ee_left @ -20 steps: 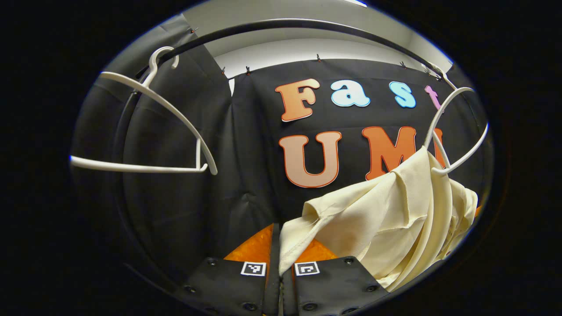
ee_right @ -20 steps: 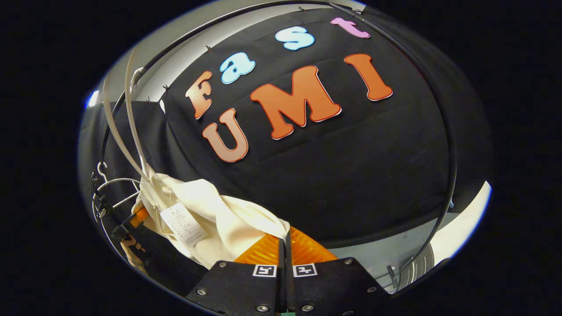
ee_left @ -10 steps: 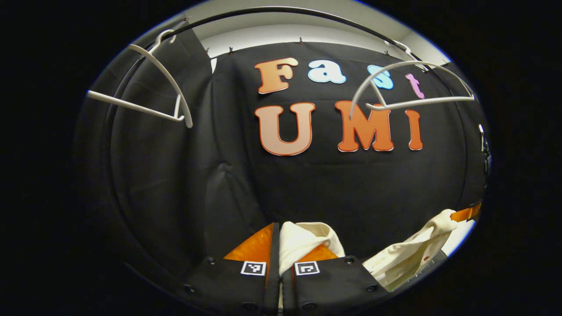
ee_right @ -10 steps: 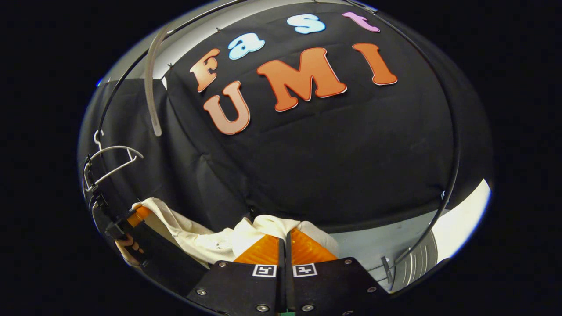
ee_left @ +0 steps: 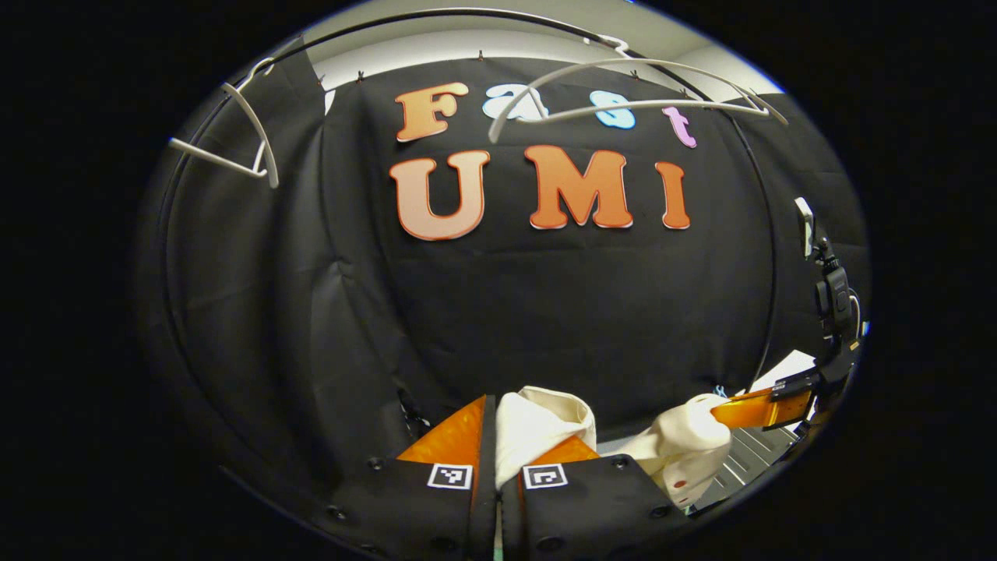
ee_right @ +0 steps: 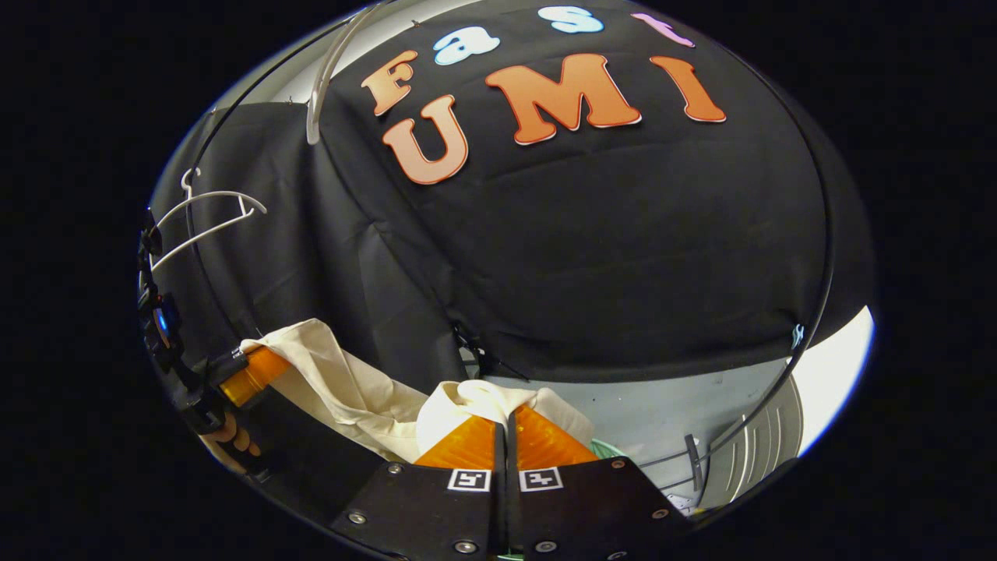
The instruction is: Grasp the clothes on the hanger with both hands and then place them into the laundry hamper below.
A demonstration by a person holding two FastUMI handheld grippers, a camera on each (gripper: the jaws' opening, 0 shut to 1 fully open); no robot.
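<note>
A cream garment (ee_left: pixel 541 421) hangs slack between my two grippers, off its hanger. My left gripper (ee_left: pixel 492 436) is shut on one fold of it, which bunches up over the fingertips. In the left gripper view the right gripper (ee_left: pixel 759 407) pinches the other end (ee_left: pixel 685 436) at the lower right. My right gripper (ee_right: pixel 506 436) is shut on a bunched fold (ee_right: pixel 483 397); the cloth runs left to the left gripper (ee_right: pixel 249 374), held by a hand (ee_right: pixel 234 444). The bare white hanger (ee_left: pixel 631 86) hangs on the rail above. A sliver of pale green rim (ee_right: pixel 611 449) shows beside the right fingers.
A second bare white hanger (ee_left: pixel 234 132) hangs at the rail's left end, and appears again (ee_right: pixel 202 218) in the right gripper view. The black rail (ee_left: pixel 436 15) arcs overhead. A grey floor (ee_right: pixel 670 405) and a white ribbed object (ee_right: pixel 759 448) lie at the lower right.
Both grippers have come down with the garment, which slipped fully off its hanger a second ago. The hanger and rail now sit higher in both views, and the hanger swings bare.
</note>
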